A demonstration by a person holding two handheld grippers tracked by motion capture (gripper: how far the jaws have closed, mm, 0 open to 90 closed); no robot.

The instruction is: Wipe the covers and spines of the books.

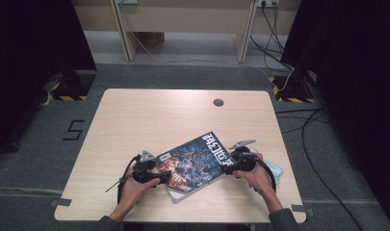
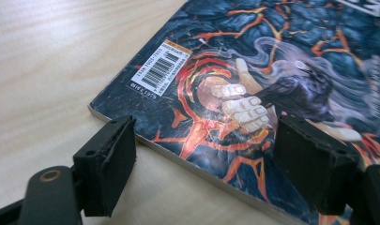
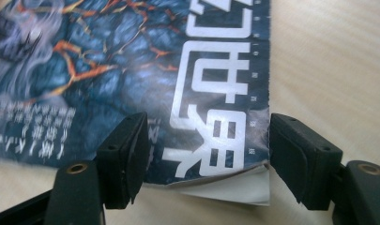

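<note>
A book (image 1: 195,163) with a dark blue and orange illustrated cover lies slanted on the wooden table (image 1: 149,115), near its front edge. My left gripper (image 1: 166,179) sits at the book's lower left corner. In the left gripper view the gripper (image 2: 206,136) is open: one jaw is over bare table, the other over the cover (image 2: 253,61), near a barcode label (image 2: 160,68). My right gripper (image 1: 226,168) is at the book's right end. In the right gripper view it (image 3: 209,129) stands open astride a corner of the book (image 3: 108,70), where the cover curls up off a white page (image 3: 234,190).
A round cable hole (image 1: 218,102) sits near the table's far edge. Something pale blue (image 1: 275,168) lies beside the right hand. Beyond the table stand a wooden desk (image 1: 183,19) and floor cables (image 1: 274,43); dark curtains hang on both sides.
</note>
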